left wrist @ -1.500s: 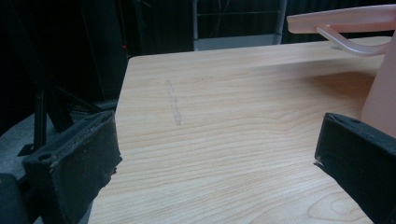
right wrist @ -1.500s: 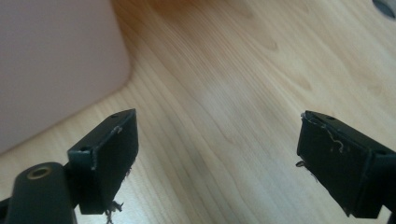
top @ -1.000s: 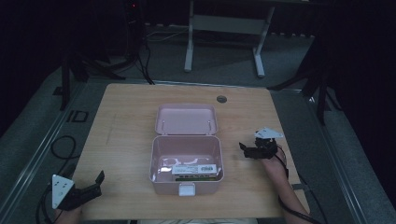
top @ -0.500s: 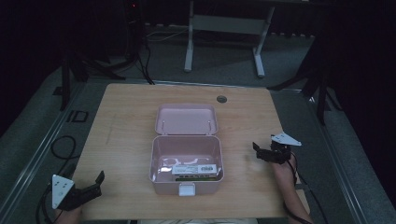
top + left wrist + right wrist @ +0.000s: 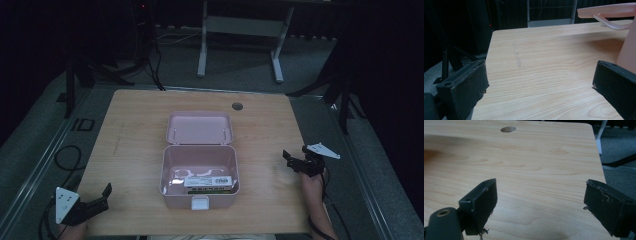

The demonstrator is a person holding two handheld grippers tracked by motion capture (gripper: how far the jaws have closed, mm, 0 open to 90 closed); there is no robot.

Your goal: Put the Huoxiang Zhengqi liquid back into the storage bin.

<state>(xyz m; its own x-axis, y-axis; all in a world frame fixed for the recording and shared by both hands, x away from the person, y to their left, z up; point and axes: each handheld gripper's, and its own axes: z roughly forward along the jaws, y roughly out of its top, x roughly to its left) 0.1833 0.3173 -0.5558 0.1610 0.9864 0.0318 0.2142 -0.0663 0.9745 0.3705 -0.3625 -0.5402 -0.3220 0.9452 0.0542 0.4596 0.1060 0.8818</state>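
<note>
Box: a pink plastic hinged box (image 5: pixel 199 175) stands open at the middle of the pale wooden table (image 5: pixel 140 125), toward the near edge, its lid (image 5: pixel 200 128) laid back flat on the far side and its white latch (image 5: pixel 200 202) facing the person.
Contents: a flat printed packet (image 5: pixel 209 182) lies along the near wall inside the box, its long axis running left to right.
Left gripper: the left gripper (image 5: pixel 104 196) sits at the near left corner of the table, jaws spread wide and empty; in the left gripper view the box wall (image 5: pixel 627 47) rises just beyond its right jaw.
Right gripper: the right gripper (image 5: pixel 290 159) hovers over the right part of the table, jaws spread and holding nothing, with bare wood and a round cable hole (image 5: pixel 508 129) ahead in the right gripper view.
Key relation: the box lies to the left of the right gripper and to the far right of the left gripper, between the two.
Nearer hand: the right gripper looks a little closer to the box, level with its open tub.
Likely next move: closing the lid would mean reaching past the tub to the far side; that is a judgement.
</note>
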